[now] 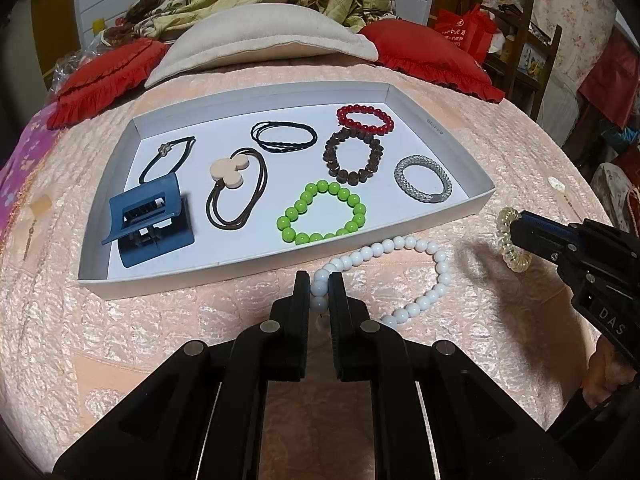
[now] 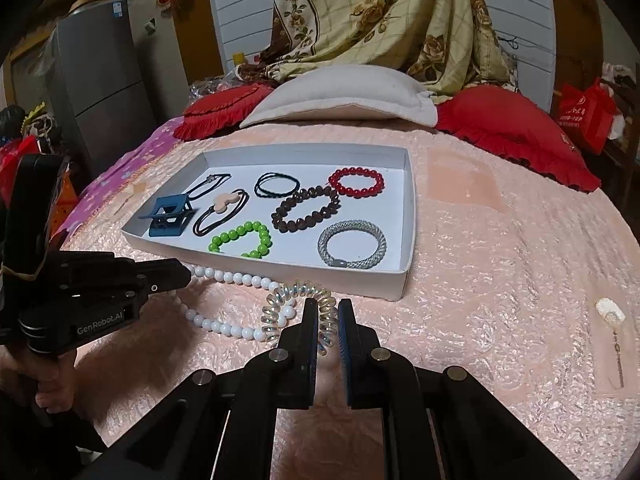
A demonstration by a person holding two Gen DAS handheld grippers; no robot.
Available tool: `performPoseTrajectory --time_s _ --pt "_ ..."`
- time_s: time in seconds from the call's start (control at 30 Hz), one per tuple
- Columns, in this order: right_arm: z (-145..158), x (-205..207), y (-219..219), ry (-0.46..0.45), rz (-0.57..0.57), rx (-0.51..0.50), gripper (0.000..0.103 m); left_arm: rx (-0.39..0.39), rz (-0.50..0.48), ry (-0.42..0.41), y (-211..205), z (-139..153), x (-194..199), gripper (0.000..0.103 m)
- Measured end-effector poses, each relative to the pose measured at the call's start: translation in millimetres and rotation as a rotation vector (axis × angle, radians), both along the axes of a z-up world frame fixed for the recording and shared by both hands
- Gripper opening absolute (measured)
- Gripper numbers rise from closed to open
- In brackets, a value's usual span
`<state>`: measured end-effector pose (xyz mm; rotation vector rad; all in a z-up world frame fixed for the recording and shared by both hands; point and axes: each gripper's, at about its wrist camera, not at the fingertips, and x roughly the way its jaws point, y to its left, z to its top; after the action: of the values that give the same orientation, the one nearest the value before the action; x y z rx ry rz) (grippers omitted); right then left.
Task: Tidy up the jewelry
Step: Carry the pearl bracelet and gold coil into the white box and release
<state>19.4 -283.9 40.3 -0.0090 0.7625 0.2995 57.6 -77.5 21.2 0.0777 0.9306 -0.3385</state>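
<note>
The white bead bracelet [image 1: 404, 280] is lying on the bed [image 1: 500, 168] just in front of the white tray [image 1: 280, 258], stretching left to right; my left tool [image 1: 319, 280] is pinching its left end; my right tool [image 2: 328, 306] is pinching the clear coil hair tie [image 2: 280, 304] beside it.

A white tray [image 1: 478, 196] is sitting on a peach, crinkle-textured bedspread [image 1: 160, 340], showing green beads [image 1: 321, 213], red beads [image 1: 365, 119], dark brown beads [image 1: 352, 156], a silver mesh band [image 1: 423, 178], a blue hair claw [image 1: 150, 218] and black hair ties [image 1: 283, 137]. White beads [image 1: 400, 276] and a clear yellowish spiral tie [image 2: 296, 312] are lying outside. Red ruffled cushions [image 2: 516, 136] are flanking a cream pillow [image 2: 344, 96] beneath a floral quilt [image 2: 380, 20].
</note>
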Motion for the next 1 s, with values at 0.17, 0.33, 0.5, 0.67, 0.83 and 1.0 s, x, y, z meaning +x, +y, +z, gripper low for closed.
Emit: performPoseTrajectory --time_s 0.17,0.33,0.5,0.67,0.83,1.0 --pt "-2.9 3.5 -3.4 0.016 -0.024 0.03 0.009 -0.024 -0.005 -0.022 5.3 10.4 -5.1 0.008" --pt "1.8 5.8 -6.7 0.005 -0.065 0.044 0.009 -0.057 -0.02 -0.036 10.5 21.9 -12.7 0.008" --pt "5.3 5.1 -4.3 -0.012 -0.057 0.056 0.009 -0.097 -0.04 -0.064 11.9 45.3 -18.3 0.008" --pt "9.8 3.9 -6.1 -0.025 -0.059 0.086 0.009 -0.165 -0.033 -0.103 19.1 79.3 -15.9 0.008" --pt "9.4 6.8 -5.2 -0.022 -0.069 0.08 0.009 -0.194 -0.016 -0.152 23.9 112.2 -2.0 0.008" --pt "11.3 10.2 -0.4 -0.025 -0.06 0.086 0.009 -0.195 0.025 -0.193 26.4 130.4 26.8 0.008"
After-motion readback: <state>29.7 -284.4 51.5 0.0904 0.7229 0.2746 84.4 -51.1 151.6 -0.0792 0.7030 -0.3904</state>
